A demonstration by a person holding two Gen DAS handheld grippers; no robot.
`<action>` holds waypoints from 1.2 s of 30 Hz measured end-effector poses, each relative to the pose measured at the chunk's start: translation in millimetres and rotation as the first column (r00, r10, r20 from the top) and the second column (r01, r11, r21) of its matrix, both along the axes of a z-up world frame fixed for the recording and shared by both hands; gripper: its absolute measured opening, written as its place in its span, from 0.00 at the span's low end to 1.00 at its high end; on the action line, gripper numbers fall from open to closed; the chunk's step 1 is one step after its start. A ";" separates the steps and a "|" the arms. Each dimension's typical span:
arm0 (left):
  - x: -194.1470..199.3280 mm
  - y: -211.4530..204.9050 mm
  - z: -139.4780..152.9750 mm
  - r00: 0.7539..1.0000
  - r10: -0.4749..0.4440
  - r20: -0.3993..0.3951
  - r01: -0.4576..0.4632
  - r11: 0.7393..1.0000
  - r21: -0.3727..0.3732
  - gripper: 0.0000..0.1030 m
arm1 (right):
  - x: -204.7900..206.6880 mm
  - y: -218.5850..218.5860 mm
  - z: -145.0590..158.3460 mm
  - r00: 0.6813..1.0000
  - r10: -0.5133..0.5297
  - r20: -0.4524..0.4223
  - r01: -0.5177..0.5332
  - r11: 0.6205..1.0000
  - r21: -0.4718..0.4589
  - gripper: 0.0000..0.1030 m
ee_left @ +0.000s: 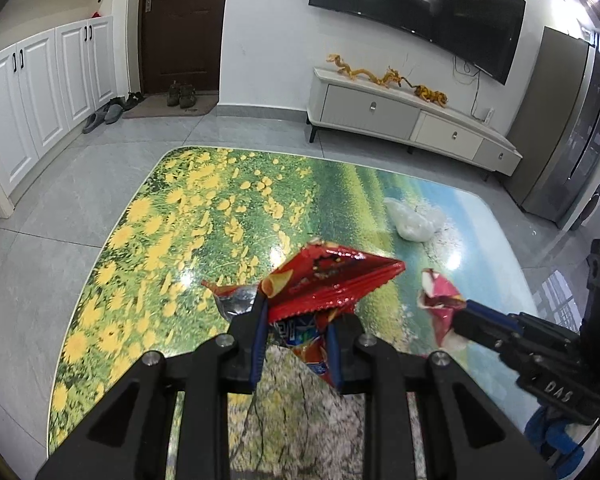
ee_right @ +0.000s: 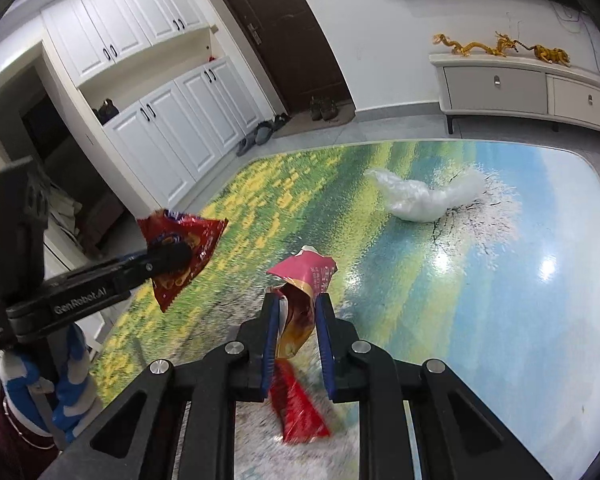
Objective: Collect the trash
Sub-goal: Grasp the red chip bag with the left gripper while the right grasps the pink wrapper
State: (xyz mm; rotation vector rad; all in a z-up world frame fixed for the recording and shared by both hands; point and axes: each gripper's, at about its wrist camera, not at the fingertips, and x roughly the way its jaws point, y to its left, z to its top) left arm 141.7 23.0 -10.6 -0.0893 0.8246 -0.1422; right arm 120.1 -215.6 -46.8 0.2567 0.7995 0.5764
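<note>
Glossy and printed with yellow flowers and a blossoming tree, the table (ee_left: 148,240) lies under both my tongs in a living room with white cupboards (ee_left: 40,92), a dark door (ee_left: 180,20) and a low TV cabinet (ee_left: 400,116). My left tongs (ee_left: 300,320) are clamped on a crumpled red snack bag (ee_left: 332,280), which sticks out ahead of the fingertips and hangs clear of the tabletop. My right tongs (ee_right: 298,320) are closed on a pink and red wrapper (ee_right: 300,304), its tail dangling below the fingers, also lifted off the surface. So two pieces of rubbish look picked up, I judge, but neither is dropped off yet. One piece is left: a scrunched clear plastic bag (ee_right: 416,196) lying on the table well ahead of my right tongs and a little to their right. As for containers, no bin, basket or rubbish sack shows in either view, so I cannot tell where these wrappers are meant to go or what it already holds.
</note>
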 end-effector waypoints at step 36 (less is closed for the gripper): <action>-104.5 -61.1 52.0 0.979 -0.065 0.196 0.032 0.986 0.166 0.23 | -126.2 -68.4 67.1 0.980 -0.122 0.158 0.108 0.990 0.094 0.17</action>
